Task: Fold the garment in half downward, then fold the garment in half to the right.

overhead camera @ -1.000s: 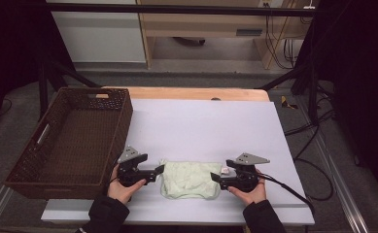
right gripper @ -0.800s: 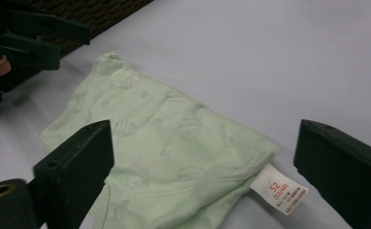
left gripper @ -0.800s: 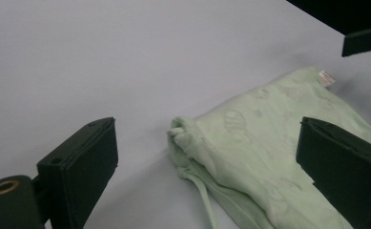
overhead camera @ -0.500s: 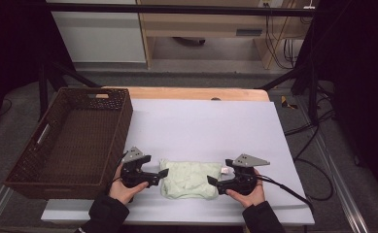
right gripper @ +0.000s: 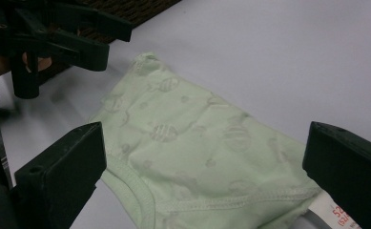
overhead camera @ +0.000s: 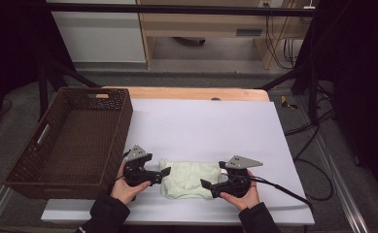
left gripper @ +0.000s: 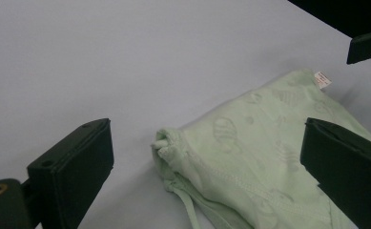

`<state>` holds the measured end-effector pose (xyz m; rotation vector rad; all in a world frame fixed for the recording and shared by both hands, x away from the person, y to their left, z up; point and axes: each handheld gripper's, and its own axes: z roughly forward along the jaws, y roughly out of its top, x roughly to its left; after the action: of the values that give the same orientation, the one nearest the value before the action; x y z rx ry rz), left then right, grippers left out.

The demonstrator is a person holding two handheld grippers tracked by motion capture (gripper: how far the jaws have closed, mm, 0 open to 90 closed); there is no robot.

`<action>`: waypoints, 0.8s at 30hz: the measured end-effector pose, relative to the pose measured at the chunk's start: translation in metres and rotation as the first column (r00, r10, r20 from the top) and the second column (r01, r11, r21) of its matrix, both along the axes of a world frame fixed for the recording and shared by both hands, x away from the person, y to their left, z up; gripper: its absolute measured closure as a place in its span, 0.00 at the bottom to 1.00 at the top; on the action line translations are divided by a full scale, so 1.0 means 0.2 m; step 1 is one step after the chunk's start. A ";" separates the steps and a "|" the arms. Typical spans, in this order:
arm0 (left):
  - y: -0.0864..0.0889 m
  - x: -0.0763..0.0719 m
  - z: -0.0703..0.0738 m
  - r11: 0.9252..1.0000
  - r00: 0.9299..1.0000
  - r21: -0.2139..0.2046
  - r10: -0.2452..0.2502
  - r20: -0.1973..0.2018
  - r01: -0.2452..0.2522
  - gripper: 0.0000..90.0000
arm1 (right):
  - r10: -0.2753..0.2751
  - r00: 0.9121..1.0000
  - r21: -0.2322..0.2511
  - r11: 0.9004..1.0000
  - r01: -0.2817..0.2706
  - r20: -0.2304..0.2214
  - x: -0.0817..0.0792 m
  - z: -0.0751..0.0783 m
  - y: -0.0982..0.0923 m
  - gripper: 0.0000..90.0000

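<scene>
I see a pale green folded cloth garment (overhead camera: 189, 178), soft knit with raised stitched hems, lying on the counter's (overhead camera: 206, 121) smooth matt white sheet. Both tool bodies look matt black plastic, and the dark brown rectangular basket (overhead camera: 70, 141) is rough woven wicker.

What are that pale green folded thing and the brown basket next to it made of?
The green garment looks like soft knit cloth, probably cotton: matte, with stitched hems, a raised pattern and a sewn-in label. The basket seems to be woven wicker or a plastic imitation of it: dark brown, with a fine weave and a cut-out handle in its side. The pictures cannot settle which.
</scene>
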<state>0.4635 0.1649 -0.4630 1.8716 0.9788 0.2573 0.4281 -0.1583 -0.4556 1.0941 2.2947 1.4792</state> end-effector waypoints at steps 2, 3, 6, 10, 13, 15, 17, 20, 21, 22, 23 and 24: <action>-0.01 0.01 -0.01 1.000 1.000 0.001 0.001 -0.005 -0.001 0.04 | 0.004 1.000 0.003 1.000 -0.004 -0.003 0.00 0.00 0.01 0.02; -0.01 0.01 -0.01 1.000 1.000 0.005 0.001 -0.008 -0.001 0.04 | 0.006 1.000 0.005 1.000 -0.006 -0.003 0.00 0.00 0.01 0.02; -0.02 0.02 -0.02 1.000 1.000 0.012 0.006 -0.013 -0.006 0.04 | 0.010 1.000 -0.001 1.000 -0.010 -0.006 -0.01 0.00 0.03 0.02; -0.01 0.03 -0.02 1.000 1.000 0.010 0.023 -0.013 -0.023 0.04 | 0.021 1.000 0.008 1.000 -0.021 -0.007 -0.02 0.00 0.05 0.02; -0.01 0.03 -0.03 0.999 0.999 0.017 0.032 -0.024 -0.031 0.05 | 0.024 1.000 -0.006 1.000 -0.024 -0.013 -0.02 -0.01 0.06 0.02; -0.01 0.04 -0.04 0.999 0.999 0.014 0.030 -0.033 -0.030 0.06 | 0.030 0.999 -0.008 1.000 -0.030 -0.012 -0.02 -0.01 0.07 0.02; -0.01 0.05 -0.05 0.999 0.999 0.018 0.034 -0.042 -0.033 0.08 | 0.033 0.999 -0.007 0.999 -0.033 -0.014 -0.02 -0.01 0.08 0.02; -0.01 0.05 -0.06 0.998 0.998 0.039 0.043 -0.039 -0.042 0.13 | 0.039 0.999 -0.010 0.999 -0.039 -0.015 -0.03 -0.01 0.10 0.02; -0.01 0.06 -0.06 0.998 0.998 0.046 0.043 -0.036 -0.042 0.15 | 0.043 0.999 -0.017 0.999 -0.043 -0.014 -0.03 -0.01 0.11 0.02; -0.02 0.06 -0.07 0.998 0.998 0.050 0.047 -0.037 -0.045 0.16 | 0.046 0.999 -0.020 0.999 -0.047 -0.016 -0.03 -0.01 0.11 0.02; -0.02 0.06 -0.07 0.998 0.998 0.052 0.049 -0.039 -0.046 0.18 | 0.052 0.999 -0.014 0.999 -0.052 -0.012 -0.03 -0.01 0.12 0.02; -0.02 0.06 -0.07 0.998 0.998 0.055 0.044 -0.038 -0.042 0.19 | 0.053 0.998 -0.007 0.999 -0.053 -0.014 -0.04 -0.01 0.12 0.02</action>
<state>0.4762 0.1604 -0.4777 1.9132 1.0491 0.2758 0.4210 -0.1343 -0.4584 1.0526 2.3545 1.4850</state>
